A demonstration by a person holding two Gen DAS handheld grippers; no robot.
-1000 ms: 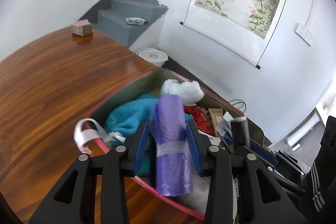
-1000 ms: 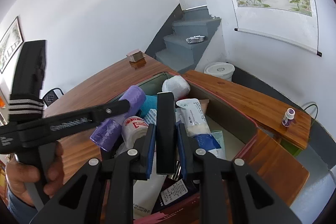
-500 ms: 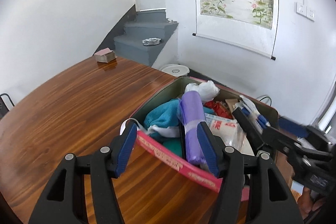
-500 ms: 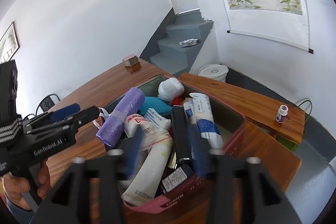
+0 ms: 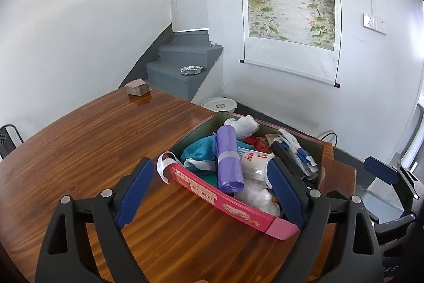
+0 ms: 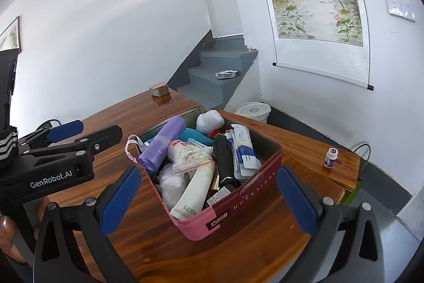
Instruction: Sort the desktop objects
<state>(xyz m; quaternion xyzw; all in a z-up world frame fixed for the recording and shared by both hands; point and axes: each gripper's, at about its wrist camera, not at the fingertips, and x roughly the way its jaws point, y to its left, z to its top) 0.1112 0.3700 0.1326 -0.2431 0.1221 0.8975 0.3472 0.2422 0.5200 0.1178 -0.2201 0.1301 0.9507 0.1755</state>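
Pink box (image 6: pixel 239 206), rectangular | purple roll (image 5: pixel 228 158), cylindrical | glossy wood table (image 5: pixel 87 139)

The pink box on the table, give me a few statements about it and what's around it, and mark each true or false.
1. The purple roll lies inside the pink box. True.
2. The right tongs are clamped on the black case. False: their jaws stand wide open with nothing pressed between them, and the case lies in the box.
3. A small bottle stands on the wooden top outside the box. True.
4. The left tongs hold the purple roll. False: they are open, and the roll rests in the box.
5. The white tube lies on the table beside the box. False: it is in the box, leaning at the near wall.
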